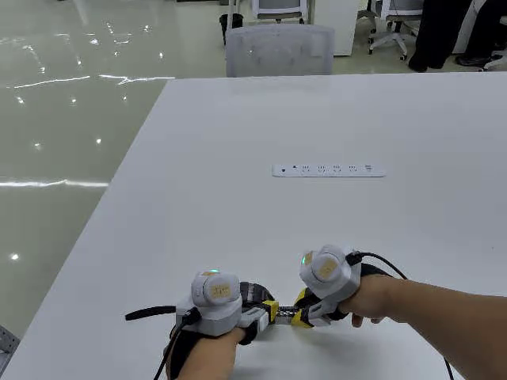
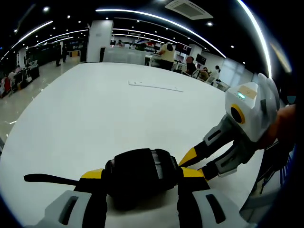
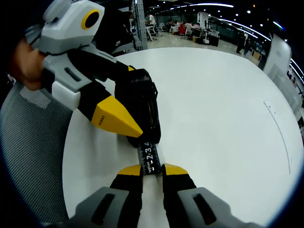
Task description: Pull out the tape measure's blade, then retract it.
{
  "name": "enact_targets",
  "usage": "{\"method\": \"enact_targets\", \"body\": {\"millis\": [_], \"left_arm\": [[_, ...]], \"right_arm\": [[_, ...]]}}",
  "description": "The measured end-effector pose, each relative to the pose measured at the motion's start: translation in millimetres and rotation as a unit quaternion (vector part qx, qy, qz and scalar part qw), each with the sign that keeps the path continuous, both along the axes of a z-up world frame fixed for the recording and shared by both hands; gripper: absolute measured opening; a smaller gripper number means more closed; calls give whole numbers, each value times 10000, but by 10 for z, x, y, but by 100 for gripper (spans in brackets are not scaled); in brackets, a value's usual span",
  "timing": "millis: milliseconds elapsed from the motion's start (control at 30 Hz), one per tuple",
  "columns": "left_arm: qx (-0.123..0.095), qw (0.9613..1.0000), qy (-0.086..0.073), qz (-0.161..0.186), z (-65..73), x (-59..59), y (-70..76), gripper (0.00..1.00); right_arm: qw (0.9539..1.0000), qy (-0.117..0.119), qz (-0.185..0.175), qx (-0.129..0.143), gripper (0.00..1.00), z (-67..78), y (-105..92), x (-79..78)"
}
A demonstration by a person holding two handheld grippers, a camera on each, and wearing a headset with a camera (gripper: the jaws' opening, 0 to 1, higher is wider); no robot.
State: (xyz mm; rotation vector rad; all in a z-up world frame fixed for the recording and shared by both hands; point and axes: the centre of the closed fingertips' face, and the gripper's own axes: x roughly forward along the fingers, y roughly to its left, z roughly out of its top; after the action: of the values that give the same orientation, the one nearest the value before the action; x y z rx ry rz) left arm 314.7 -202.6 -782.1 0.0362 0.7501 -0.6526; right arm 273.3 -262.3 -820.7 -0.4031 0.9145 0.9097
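Open-plan office, glossy pale floor [image 1: 63, 95] to the left of the bench in the head view. Work surface is a large white table [image 1: 317, 119], with a grey mesh-backed chair [image 1: 279, 49] at its far edge. A white power strip [image 1: 329, 170] lies flat mid-table, well apart from the work. Both grippers sit at the near edge of the table, tips facing each other and close together. The left gripper [image 2: 142, 173] has its yellow-tipped jaws closed around the sides of the tape measure [image 2: 140, 175], a black case resting on the table top; the case takes up the whole gap between the jaws. The right gripper [image 3: 152, 170] comes in from the opposite side, its jaws drawn almost together and pinching the end of the blade [image 3: 148, 156], one yellow tip on each edge. Only a short length of blade is out of the case: in the right gripper view the numerals 2, 3 and 4 read along it between the case mouth and the jaw tips. In the head view that stretch shows as a small dark link between the two sets of tips. A thin black strap [image 2: 47, 179] trails from the case along the table, to the left in the left gripper view.
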Motion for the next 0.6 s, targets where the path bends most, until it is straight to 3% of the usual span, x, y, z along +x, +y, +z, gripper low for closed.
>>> {"method": "enact_targets", "body": {"millis": [600], "left_arm": [[-3, 10000, 0, 17, 2, -4, 3, 56]], "right_arm": [[9999, -76, 49, 75, 14, 6, 90, 46]]}}
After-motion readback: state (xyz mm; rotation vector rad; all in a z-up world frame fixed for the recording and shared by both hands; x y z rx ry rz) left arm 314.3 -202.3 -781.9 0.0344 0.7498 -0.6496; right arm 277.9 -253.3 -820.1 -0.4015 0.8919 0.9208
